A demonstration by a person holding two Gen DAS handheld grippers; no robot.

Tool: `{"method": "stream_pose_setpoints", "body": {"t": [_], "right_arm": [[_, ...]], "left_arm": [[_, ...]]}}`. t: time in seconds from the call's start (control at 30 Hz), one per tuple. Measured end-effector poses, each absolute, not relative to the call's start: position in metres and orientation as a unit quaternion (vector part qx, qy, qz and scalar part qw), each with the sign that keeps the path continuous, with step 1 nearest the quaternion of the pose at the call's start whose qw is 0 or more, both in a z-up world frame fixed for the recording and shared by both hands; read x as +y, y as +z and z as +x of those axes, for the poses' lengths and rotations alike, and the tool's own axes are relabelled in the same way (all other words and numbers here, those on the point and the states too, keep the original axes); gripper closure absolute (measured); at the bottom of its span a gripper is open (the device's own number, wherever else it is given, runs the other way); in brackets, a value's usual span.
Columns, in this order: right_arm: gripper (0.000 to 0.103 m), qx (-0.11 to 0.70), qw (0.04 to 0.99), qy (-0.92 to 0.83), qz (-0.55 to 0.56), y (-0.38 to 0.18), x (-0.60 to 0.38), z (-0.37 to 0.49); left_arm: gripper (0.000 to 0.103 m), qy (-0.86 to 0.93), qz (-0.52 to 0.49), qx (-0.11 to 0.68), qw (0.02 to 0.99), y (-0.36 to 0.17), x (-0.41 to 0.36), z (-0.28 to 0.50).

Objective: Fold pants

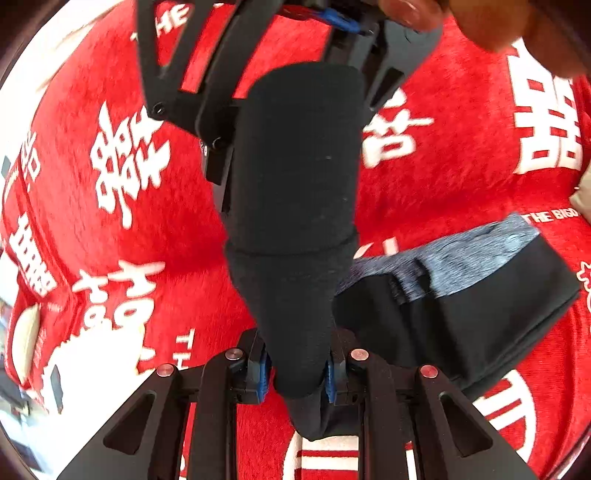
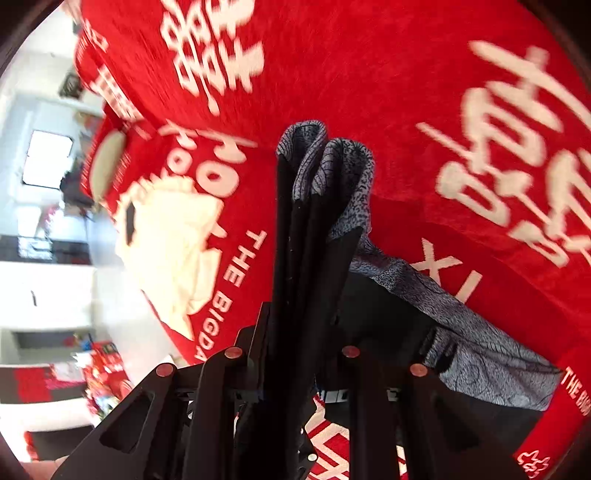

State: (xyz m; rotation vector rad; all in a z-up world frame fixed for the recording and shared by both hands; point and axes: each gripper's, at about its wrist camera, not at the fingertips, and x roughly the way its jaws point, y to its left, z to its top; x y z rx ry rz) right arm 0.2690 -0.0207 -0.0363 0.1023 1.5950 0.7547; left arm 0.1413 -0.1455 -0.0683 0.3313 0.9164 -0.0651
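The left gripper [image 1: 297, 369] is clenched on the pants [image 1: 295, 206] — its blue-edged pads press a bunched black cuff end from both sides, and the black leg runs away from the jaws up the middle of the left wrist view. At the far end of that leg the right gripper [image 1: 354, 29] comes in from the top of the view, with part of a hand [image 1: 480, 26] on it; its blue pads sit at the top edge of the cloth, though that view alone does not show the grip clearly. In the right wrist view the right gripper [image 2: 291, 373] is closed on a thick stack of black folds, which stand up between its fingers and end in a grey speckled waistband [image 2: 325, 166] curled over at the top. More of the pants hang off to the right of those jaws, black cloth with the grey band running along it. In the left wrist view this same part lies to the right of the left gripper as a folded black and grey bundle resting on the blanket [image 1: 110, 229]. The blanket is red plush with large white characters and small white lettering, and it covers the surface under both grippers.
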Motion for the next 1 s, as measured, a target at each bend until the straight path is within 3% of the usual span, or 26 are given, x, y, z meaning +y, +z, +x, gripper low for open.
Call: {"method": "stream_pose_setpoints", "body": {"t": [0.27,0.57,0.77,1.0], "right_arm": [[0.083,0.658,0.659,0.329,0.156,-0.010,-0.121,0.260],[0.083,0.629,0.676,0.291,0.250,-0.019,-0.238,0.238],[0.083,0.626,0.674,0.258,0.295,-0.054,-0.304,0.217],[0.083,0.643,0.662,0.207,0.326,-0.133,-0.354,0.198]], "left_arm": [[0.079,-0.096,0.183,0.435,0.877,-0.043,-0.210,0.131],[0.079,-0.148,0.257,0.437,0.849,-0.052,-0.297,0.113],[0.079,-0.175,0.311,0.451,0.818,-0.083,-0.348,0.097],[0.079,-0.169,0.359,0.477,0.784,-0.132,-0.385,0.089]]}}
